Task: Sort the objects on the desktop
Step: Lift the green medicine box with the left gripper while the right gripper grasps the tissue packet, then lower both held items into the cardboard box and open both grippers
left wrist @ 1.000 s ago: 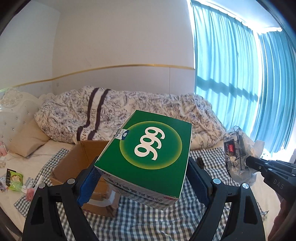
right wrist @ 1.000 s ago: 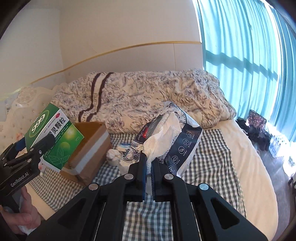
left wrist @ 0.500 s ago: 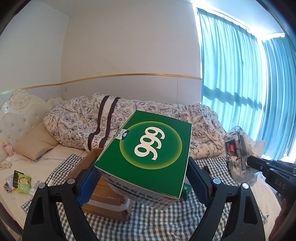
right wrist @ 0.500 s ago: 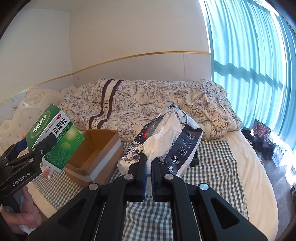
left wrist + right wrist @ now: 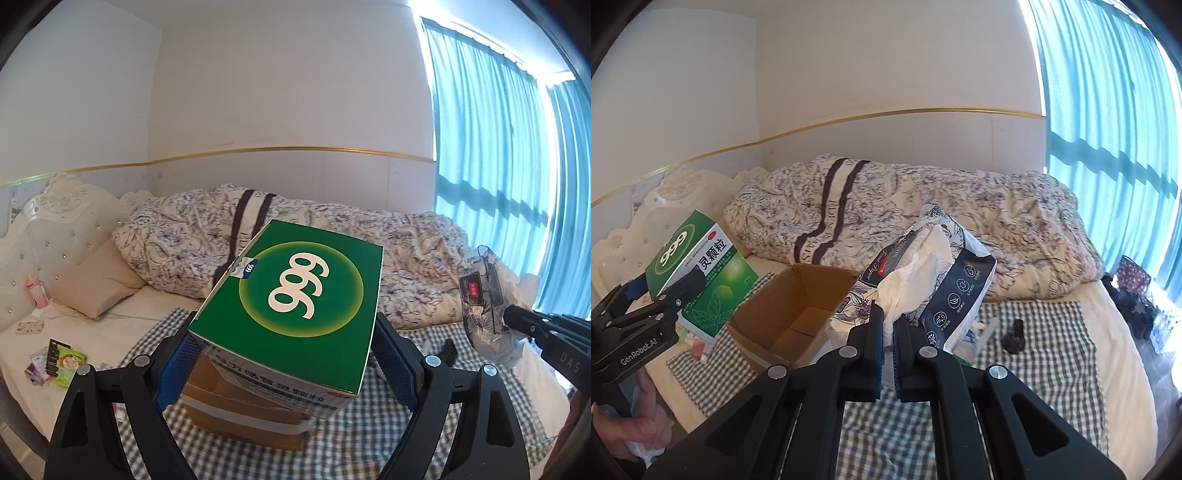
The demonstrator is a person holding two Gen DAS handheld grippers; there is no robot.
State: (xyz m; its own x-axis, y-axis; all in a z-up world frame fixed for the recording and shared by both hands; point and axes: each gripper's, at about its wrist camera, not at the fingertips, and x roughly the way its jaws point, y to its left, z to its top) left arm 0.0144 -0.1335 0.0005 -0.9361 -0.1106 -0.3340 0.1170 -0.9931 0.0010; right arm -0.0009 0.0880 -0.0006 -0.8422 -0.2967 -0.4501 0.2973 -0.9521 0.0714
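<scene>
**A:** What is each gripper holding?

**B:** The left gripper (image 5: pixel 284 363) has its jaws clamped on the two sides of a green medicine box (image 5: pixel 291 310) printed with "999" in a pale circle. The box is lifted in the air, tilted, above an open cardboard box (image 5: pixel 798 314). The right gripper (image 5: pixel 889 354) has its jaws nearly together, pinching the white tissue that sticks out of a dark floral tissue pack (image 5: pixel 923 280). That pack is also held up off the bed.

**A:** Where do these sit in the scene?

**B:** The cardboard box rests on a checked cloth (image 5: pixel 1045 354) spread over a bed. In the right wrist view, the green medicine box is at the left, near the cardboard box's left edge, and the tissue pack is to the right of the cardboard box's opening. The inside of the cardboard box looks bare where it shows.

**A:** Anything else around?

**B:** A small dark bottle (image 5: pixel 1015 334) lies on the cloth to the right of the tissue pack. A crumpled floral duvet (image 5: pixel 332 236) lies along the far side of the bed, with a beige pillow (image 5: pixel 99 284) at far left. Small packets (image 5: pixel 55 363) lie scattered on the sheet at the left. Blue curtains (image 5: pixel 491 184) hang at the right. A person's hand (image 5: pixel 631 432) grips the left gripper's handle.
</scene>
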